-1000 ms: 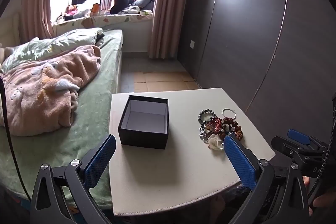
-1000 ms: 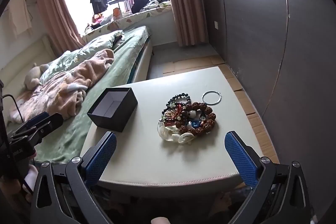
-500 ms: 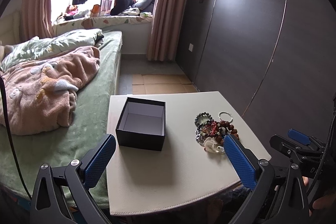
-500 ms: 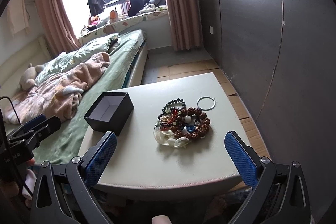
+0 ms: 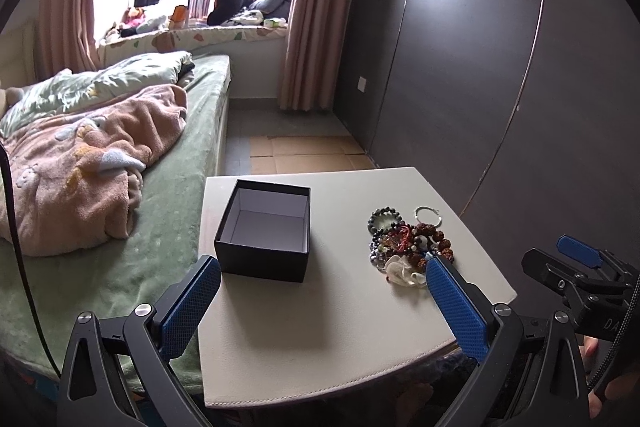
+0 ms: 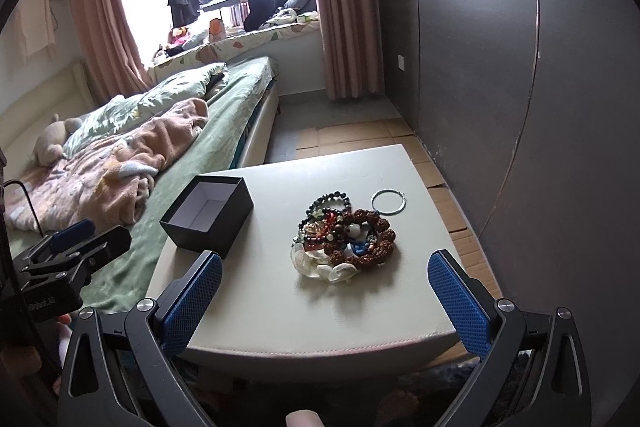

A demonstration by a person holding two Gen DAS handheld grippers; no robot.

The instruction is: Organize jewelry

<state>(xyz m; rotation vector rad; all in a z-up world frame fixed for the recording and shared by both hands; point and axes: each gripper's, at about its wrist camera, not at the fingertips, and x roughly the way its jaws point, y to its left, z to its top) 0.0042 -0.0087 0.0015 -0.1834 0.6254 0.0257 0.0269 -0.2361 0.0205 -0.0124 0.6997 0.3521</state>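
Note:
A black open box with a pale empty inside stands on the left part of a small white table. A pile of jewelry lies right of it: beaded bracelets, a brown bead strand, a white piece and a thin silver ring. My left gripper hovers open over the table's near edge, with nothing between its blue pads. My right gripper is open too, short of the pile.
A bed with a green sheet and a pink blanket adjoins the table's left side. Dark wardrobe panels stand close on the right. Cardboard sheets cover the floor beyond the table. Curtains and a window seat are far behind.
Both views have shifted slightly: the table and its objects sit a little lower and farther in frame than a second ago. Box and jewelry have not moved; both grippers stay open.

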